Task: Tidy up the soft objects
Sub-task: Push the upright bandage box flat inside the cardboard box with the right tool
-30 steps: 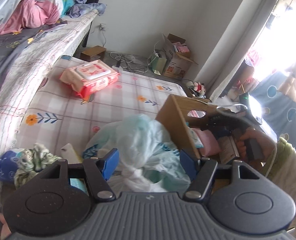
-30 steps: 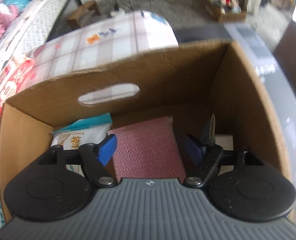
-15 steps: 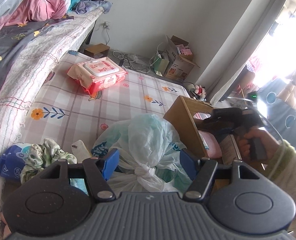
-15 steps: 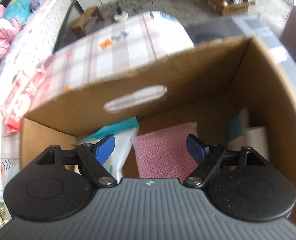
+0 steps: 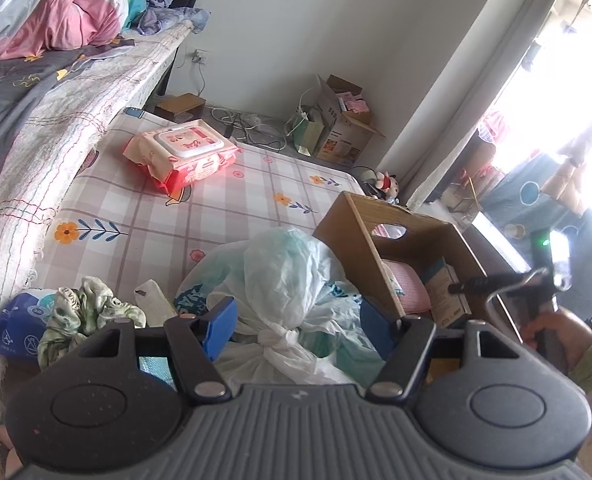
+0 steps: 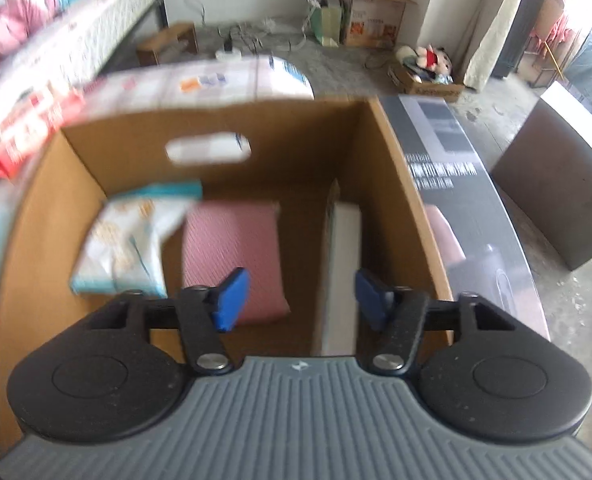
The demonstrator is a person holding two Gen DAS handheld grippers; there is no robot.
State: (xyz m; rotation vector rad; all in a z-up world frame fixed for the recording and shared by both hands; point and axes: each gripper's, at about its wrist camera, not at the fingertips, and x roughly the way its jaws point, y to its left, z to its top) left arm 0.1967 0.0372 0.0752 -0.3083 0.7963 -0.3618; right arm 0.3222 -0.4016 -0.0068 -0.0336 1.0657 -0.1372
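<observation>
Left wrist view first: the left gripper [image 5: 294,322] sits low in the frame with its blue pads spread, and a knotted white plastic bag [image 5: 280,280] bulges up between them — pads don't look like they're pressing on it. Left of the bag there's a crumpled green-and-white cloth [image 5: 88,308] on a blue packet [image 5: 16,320]. Further up, a red pack of wipes [image 5: 184,152] lies on the checked flowered mat [image 5: 136,216]. Right of centre is the cardboard box [image 5: 359,240], and a person's hand [image 5: 555,332] shows at the right edge.

Right wrist view, pretty blurry: the right gripper [image 6: 296,296] hangs over the open cardboard box [image 6: 96,152], jaws closing with nothing between them. Down in the box — a pink pad [image 6: 232,248] in the middle, a white-and-teal packet [image 6: 132,240] to its left, and a white flat box [image 6: 341,264] standing on edge at the right.
</observation>
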